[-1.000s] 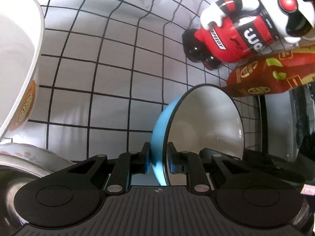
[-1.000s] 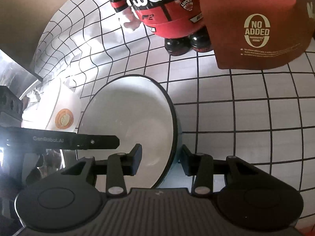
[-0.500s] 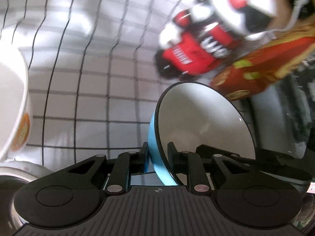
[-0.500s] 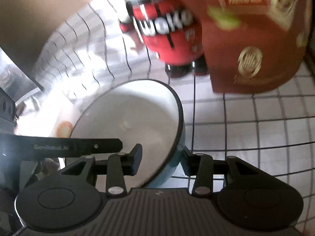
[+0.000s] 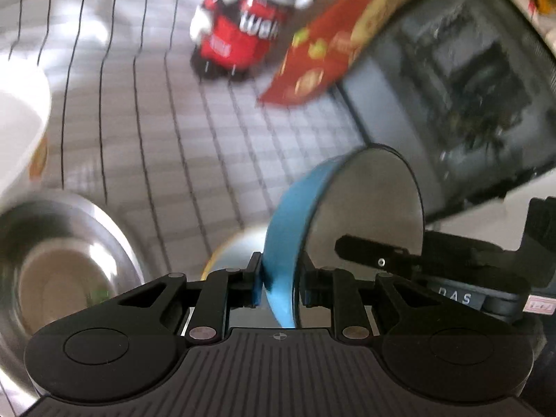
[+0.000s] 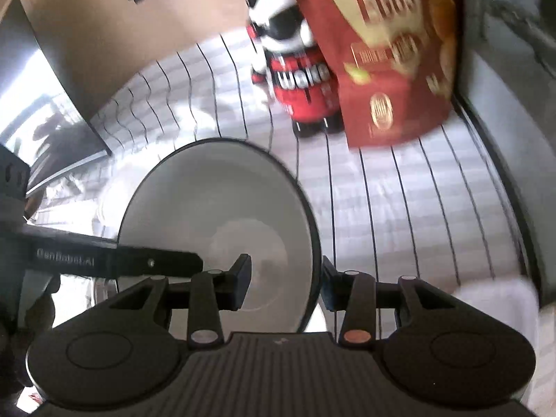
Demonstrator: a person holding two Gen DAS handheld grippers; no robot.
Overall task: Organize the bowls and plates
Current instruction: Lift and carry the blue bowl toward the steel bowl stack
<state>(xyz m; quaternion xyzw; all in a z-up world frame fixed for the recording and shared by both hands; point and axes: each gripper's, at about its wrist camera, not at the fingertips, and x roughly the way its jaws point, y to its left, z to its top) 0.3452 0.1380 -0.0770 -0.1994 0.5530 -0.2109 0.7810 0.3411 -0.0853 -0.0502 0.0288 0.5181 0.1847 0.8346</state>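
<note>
A blue bowl with a white inside hangs above the checked tablecloth, held at two sides. My left gripper is shut on its wall, one pad outside and one inside. My right gripper grips the opposite rim the same way, one finger inside the bowl. Each gripper shows in the other's view: the right one's finger inside the bowl, the left one's finger reaching in. A steel bowl and a white bowl with an orange emblem sit at the left.
A red and white toy figure and a red box stand at the back. A dark appliance fills the right. Something pale with a yellow rim lies under the blue bowl. A white container sits at the right.
Both grippers have risen with the blue bowl and the table has dropped away. The left view has rolled and swung toward the dark appliance, and the steel bowl has come into view.
</note>
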